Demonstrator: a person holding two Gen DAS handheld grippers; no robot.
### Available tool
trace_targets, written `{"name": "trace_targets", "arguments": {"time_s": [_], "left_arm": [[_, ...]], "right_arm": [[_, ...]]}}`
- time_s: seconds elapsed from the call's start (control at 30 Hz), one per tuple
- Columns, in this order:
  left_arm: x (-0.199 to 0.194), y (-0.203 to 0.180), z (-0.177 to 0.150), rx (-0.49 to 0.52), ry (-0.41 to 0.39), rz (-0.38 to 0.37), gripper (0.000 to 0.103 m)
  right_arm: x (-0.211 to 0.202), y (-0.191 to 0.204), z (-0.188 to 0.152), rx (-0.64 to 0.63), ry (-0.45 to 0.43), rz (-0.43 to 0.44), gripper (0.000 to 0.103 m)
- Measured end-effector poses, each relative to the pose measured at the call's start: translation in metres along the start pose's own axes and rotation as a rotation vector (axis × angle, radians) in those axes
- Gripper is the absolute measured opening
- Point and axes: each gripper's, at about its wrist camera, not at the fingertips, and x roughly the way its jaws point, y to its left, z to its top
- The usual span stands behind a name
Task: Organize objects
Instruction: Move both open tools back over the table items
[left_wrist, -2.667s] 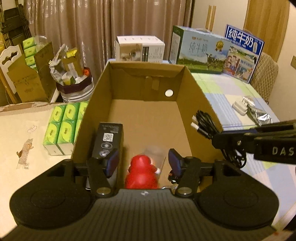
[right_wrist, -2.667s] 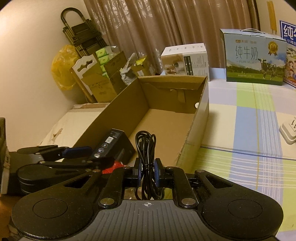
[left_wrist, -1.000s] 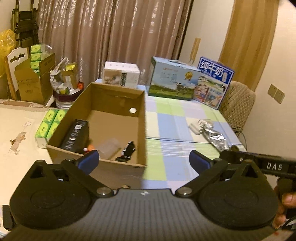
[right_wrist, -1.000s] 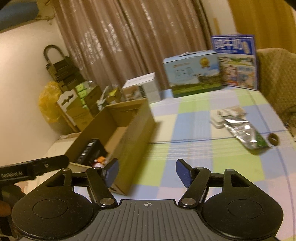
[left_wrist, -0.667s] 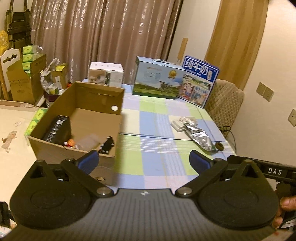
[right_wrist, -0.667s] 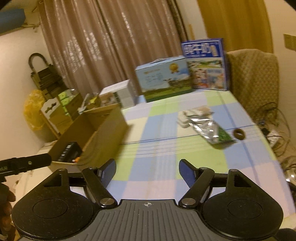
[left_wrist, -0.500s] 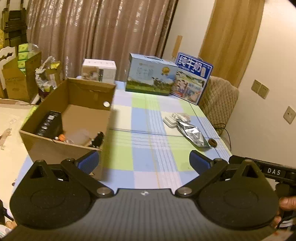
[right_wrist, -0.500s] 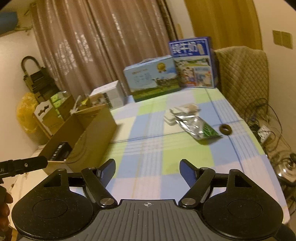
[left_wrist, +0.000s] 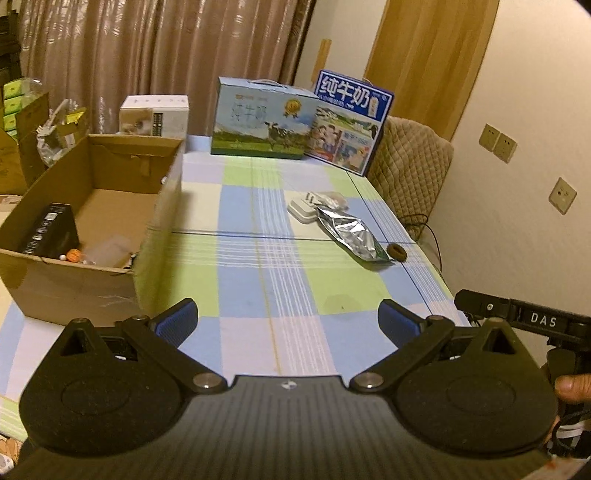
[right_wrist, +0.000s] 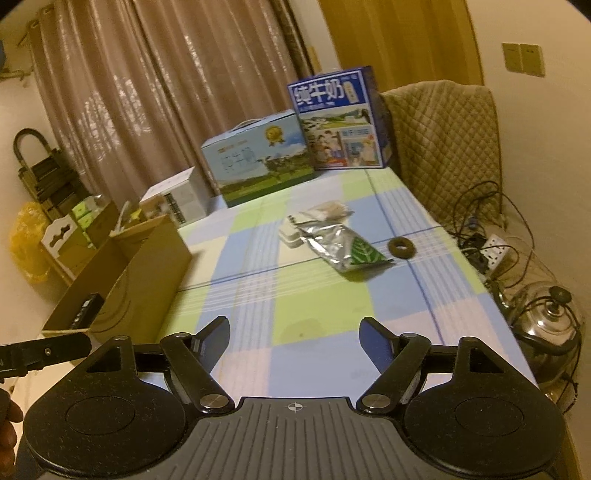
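With both grippers, left and right, spread open and empty, I would approach the foil pouch low, pinching its flat edge squarely, then carry it to the box.

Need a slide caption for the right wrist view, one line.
Open right tool over checkered tablecloth; silver foil pouch and brown ring ahead, cardboard box at left.
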Motion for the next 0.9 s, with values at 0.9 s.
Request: {"name": "trace_targets", "arguments": {"time_s": [0.9], "left_arm": [[0.086, -0.049, 0.025, 0.05, 0.085, -0.052, 0.102]], "right_arm": [[0.049, -0.061, 0.038, -0.003, -0.002, -0.057, 0.075]]}}
